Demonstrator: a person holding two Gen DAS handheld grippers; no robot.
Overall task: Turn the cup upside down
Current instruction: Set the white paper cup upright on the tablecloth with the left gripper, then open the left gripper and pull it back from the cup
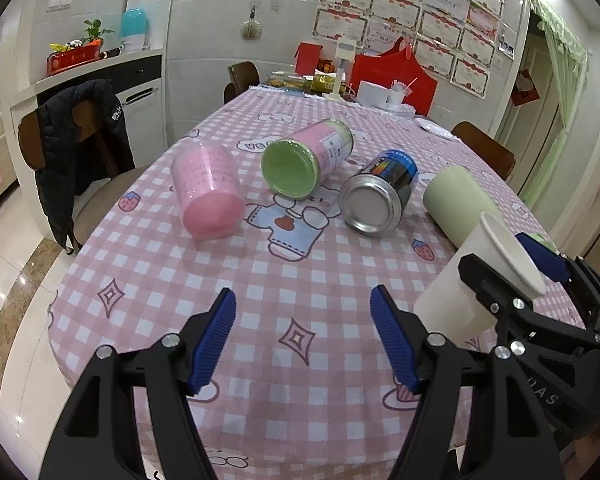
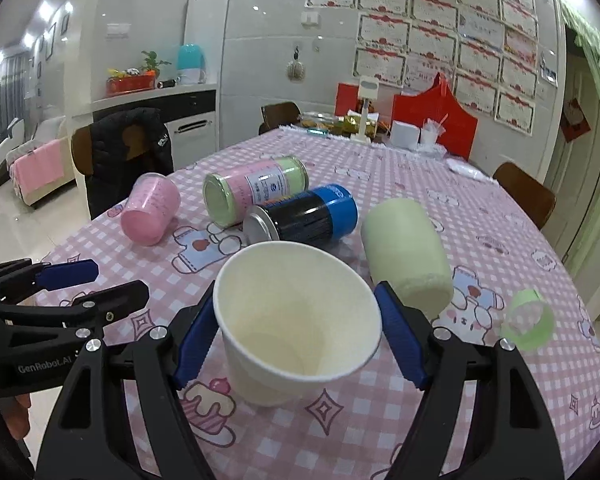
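While the right gripper jaws clamp the white paper cup mid-wall, mouth tilted up, it seems just lifted off the pink checked surface. Left gripper hangs wide open, empty. Next: roll wrist, set rim down.

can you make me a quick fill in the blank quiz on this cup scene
1. The white paper cup sits between the fingers of the ____ gripper.
2. The left gripper is open and holds ____.
3. The blue and black can lies on its ____ on the checked tablecloth.
4. The cup's open mouth faces ____ the right wrist camera.

Missing words: right; nothing; side; toward
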